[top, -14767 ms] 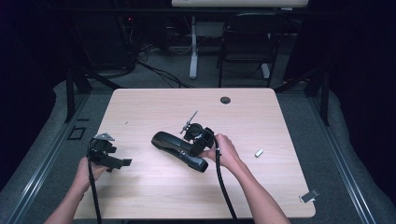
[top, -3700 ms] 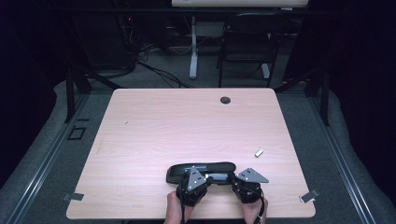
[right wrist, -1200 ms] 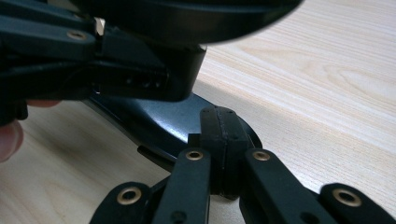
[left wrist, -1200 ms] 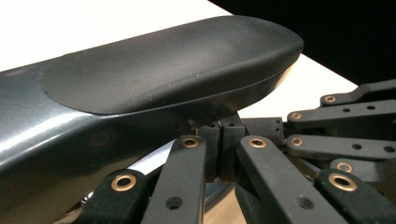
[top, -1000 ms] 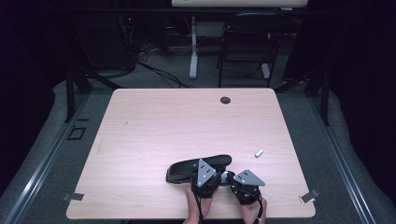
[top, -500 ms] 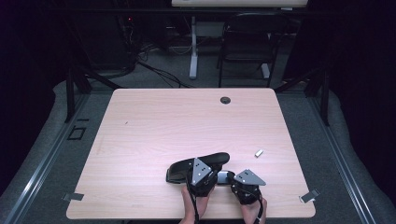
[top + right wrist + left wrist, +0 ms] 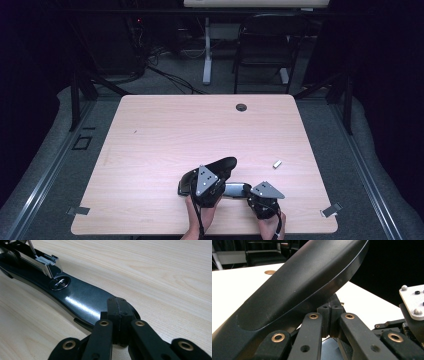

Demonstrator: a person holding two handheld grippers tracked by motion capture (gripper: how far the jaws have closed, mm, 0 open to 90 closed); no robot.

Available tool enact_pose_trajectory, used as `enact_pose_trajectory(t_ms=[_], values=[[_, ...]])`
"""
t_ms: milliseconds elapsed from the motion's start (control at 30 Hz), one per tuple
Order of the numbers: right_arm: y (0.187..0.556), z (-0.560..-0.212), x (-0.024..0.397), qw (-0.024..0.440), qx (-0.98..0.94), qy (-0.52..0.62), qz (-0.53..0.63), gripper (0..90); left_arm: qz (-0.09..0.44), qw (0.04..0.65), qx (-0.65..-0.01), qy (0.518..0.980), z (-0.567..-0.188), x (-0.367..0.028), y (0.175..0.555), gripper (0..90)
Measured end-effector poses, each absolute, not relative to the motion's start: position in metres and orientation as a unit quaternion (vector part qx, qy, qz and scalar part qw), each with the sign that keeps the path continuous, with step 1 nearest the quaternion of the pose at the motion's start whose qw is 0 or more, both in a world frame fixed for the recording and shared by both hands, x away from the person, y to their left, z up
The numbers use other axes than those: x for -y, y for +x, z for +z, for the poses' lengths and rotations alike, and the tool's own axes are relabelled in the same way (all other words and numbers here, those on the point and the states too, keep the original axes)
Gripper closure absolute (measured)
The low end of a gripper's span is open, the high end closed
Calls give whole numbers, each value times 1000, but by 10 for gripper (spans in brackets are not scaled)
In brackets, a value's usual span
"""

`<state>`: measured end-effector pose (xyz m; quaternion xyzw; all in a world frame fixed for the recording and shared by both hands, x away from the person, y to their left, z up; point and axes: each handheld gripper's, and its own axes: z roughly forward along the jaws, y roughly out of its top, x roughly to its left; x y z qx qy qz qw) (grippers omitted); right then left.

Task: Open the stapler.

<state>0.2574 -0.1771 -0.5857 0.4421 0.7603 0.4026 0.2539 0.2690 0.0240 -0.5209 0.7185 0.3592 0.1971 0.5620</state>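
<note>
The right gripper view bares the stapler (image 7: pixel 75 300)'s steel magazine (image 7: pixel 45 262); both grippers, the left gripper (image 7: pixel 207 182) and the right gripper (image 7: pixel 262 197), press shut against it on the wooden table (image 7: pixel 175 130) in a dark room.

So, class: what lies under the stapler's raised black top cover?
Under the raised top cover sit the metal staple channel and the black base on the table. Whether the channel holds staples cannot be seen; the left gripper covers the hinge.

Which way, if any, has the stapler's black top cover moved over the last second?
Yes. The top cover has swung up and away from the table's near edge, lifted by the left gripper.
</note>
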Motion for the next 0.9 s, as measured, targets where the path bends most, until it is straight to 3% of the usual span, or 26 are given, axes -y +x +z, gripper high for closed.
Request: enact_pose_trajectory(t_ms=[900], values=[[257,-586,177,254,-762,440,401,900,213,569,-367,705,-504,-53,269,900]])
